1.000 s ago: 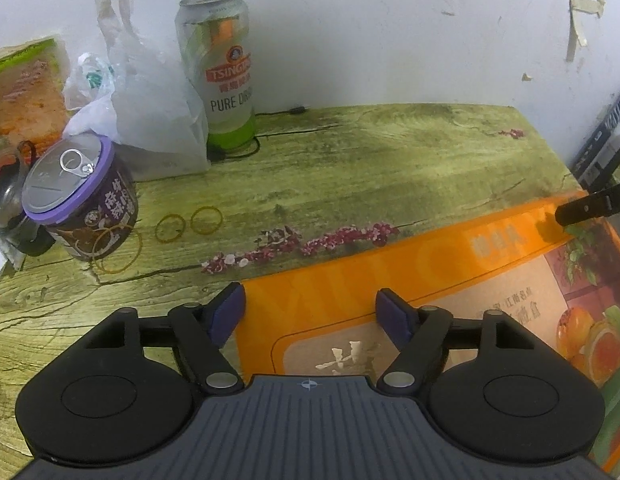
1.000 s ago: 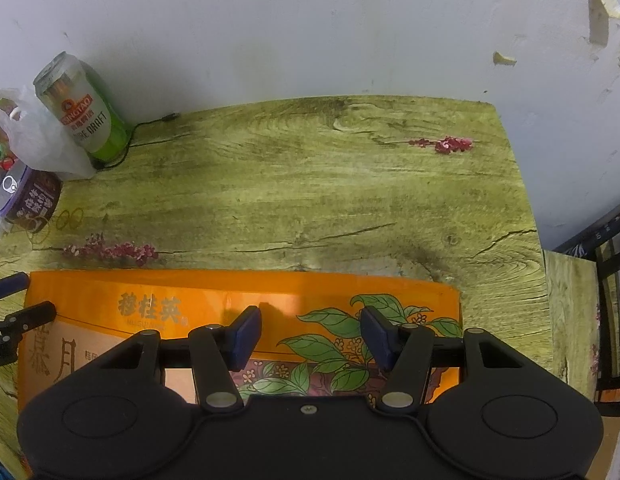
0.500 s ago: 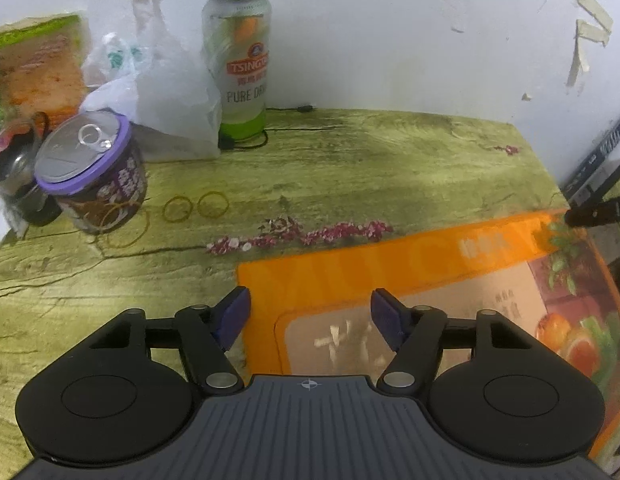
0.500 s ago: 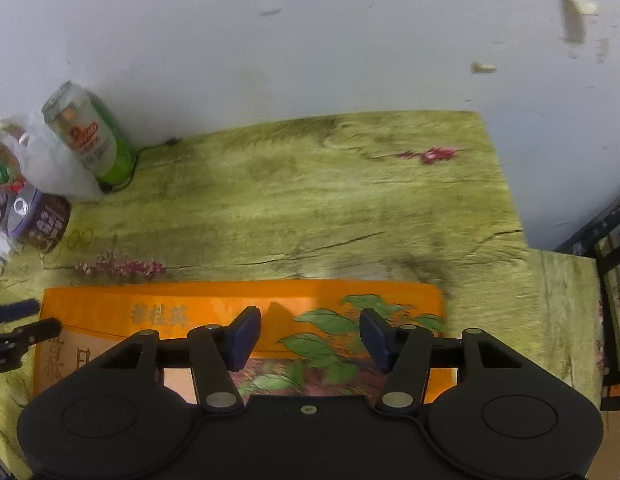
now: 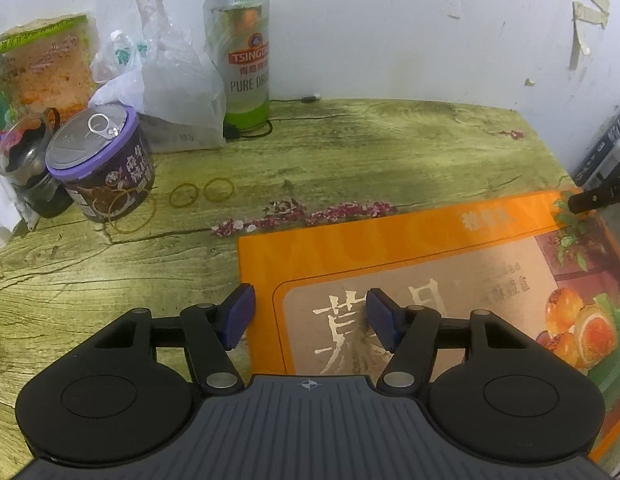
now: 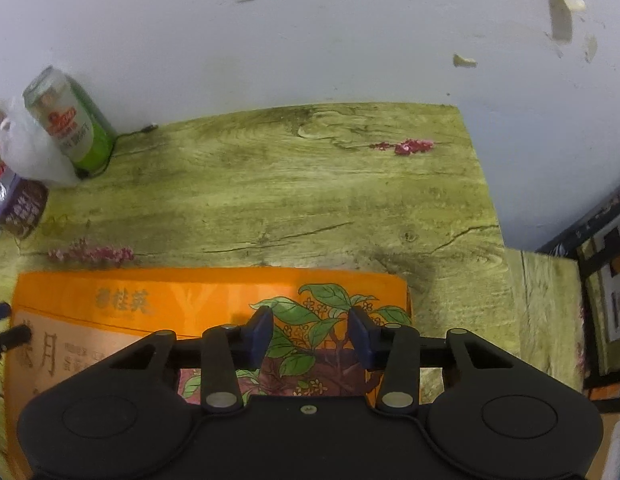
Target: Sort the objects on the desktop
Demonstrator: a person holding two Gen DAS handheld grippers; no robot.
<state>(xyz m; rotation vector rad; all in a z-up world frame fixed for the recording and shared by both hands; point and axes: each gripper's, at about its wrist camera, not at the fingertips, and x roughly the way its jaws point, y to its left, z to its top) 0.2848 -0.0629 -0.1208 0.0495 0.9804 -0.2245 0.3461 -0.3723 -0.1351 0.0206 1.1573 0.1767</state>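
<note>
The orange box [image 5: 410, 248] is lying flat on the desk [image 5: 350, 152], filling the 3 to 5 o'clock part of the left wrist view. The left tongs [image 5: 307, 316] are closing astride its left edge, one pad off the box and one over its lid, with a gap still showing. The right tongs [image 6: 310, 334] are closing over the leaf print at the box's right end, gripping nothing, while the beer can [image 5: 241, 52] is standing at 11 o'clock.
</note>
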